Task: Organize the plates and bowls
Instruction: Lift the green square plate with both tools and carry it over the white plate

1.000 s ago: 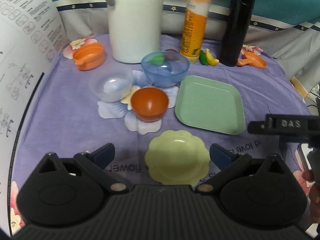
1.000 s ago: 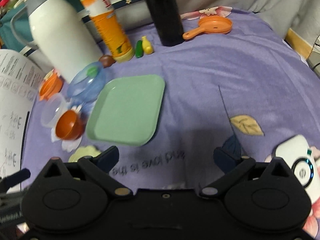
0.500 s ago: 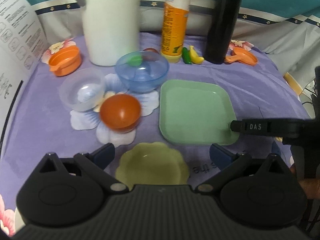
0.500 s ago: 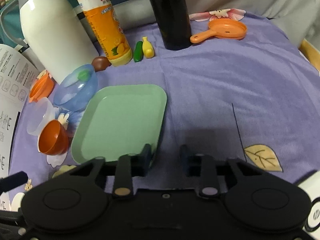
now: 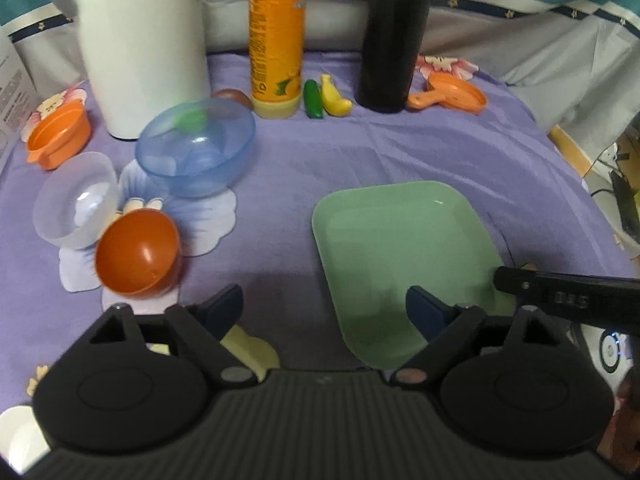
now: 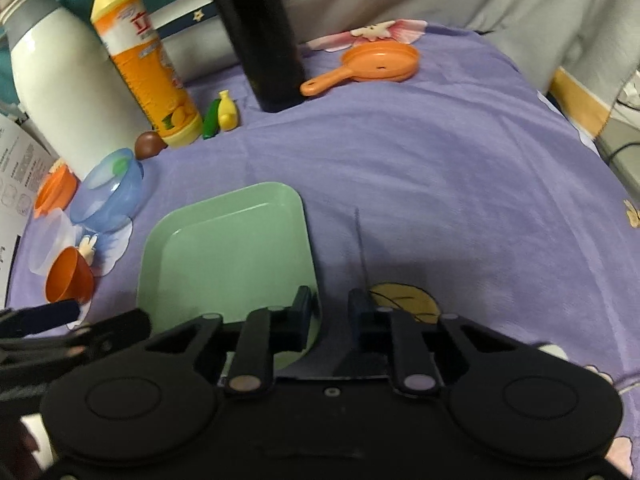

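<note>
We see the right gripper (image 6: 329, 304) with its jaws drawn narrow about the near right corner of the green plate (image 6: 228, 248): one finger lies over the plate's rim, the other just outside it on the purple cloth (image 6: 440, 184), but whether the pads press the rim we cannot tell; its jaws have just been closing. Our left gripper (image 5: 324, 304) stands wide, its jaws having just been closing a little, with nothing gripped; its right finger hangs over the plate's near edge and its left finger over the pale yellow plate (image 5: 248, 350), which lies at the cloth's near edge, largely hidden by the gripper. The green plate sits flat on the cloth, right of centre in the left view. Toward the left edge cluster three bowls: the orange bowl (image 5: 136, 254) tipped on its side, touching the clear bowl (image 5: 76, 200), and the blue bowl (image 5: 196, 146) behind them. Along the far edge stand a white flask (image 5: 140, 40), an orange bottle (image 5: 276, 40) and a black flask (image 5: 394, 32), with an orange toy pan (image 5: 452, 96) at the far right.
</note>
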Action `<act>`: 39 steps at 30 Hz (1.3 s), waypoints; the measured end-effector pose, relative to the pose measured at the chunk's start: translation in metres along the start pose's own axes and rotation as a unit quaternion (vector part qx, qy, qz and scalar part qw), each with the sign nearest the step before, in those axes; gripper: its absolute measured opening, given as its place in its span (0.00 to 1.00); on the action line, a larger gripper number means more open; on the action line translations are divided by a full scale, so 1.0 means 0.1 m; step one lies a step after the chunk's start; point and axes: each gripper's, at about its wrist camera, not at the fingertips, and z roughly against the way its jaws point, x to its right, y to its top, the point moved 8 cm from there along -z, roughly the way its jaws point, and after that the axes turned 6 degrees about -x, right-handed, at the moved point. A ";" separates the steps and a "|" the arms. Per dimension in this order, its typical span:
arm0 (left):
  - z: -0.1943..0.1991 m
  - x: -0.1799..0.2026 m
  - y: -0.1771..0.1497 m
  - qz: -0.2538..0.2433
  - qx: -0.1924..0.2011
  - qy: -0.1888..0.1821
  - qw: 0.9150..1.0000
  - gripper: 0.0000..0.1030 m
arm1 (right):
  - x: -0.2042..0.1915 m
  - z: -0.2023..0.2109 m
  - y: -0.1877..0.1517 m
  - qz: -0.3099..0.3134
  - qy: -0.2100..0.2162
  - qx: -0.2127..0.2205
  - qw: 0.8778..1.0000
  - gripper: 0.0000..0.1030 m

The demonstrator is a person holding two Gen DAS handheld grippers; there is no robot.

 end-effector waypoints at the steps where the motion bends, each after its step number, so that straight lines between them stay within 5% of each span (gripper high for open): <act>1: -0.04 0.01 0.00 -0.003 -0.005 0.000 1.000 0.80 | 0.01 0.00 0.00 -0.001 0.003 -0.002 1.000 0.24; 8: -0.25 0.13 0.00 -0.018 -0.031 -0.016 0.999 0.57 | 0.06 -0.08 0.12 -0.023 0.021 0.004 0.999 0.25; 22: -0.28 0.23 0.05 -0.041 -0.020 -0.011 0.999 0.54 | -0.20 -0.20 0.18 0.019 0.036 0.026 0.999 0.26; 39: -0.15 0.22 0.10 -0.022 -0.017 0.002 1.000 0.34 | -0.23 -0.11 0.12 -0.018 0.006 0.031 0.999 0.29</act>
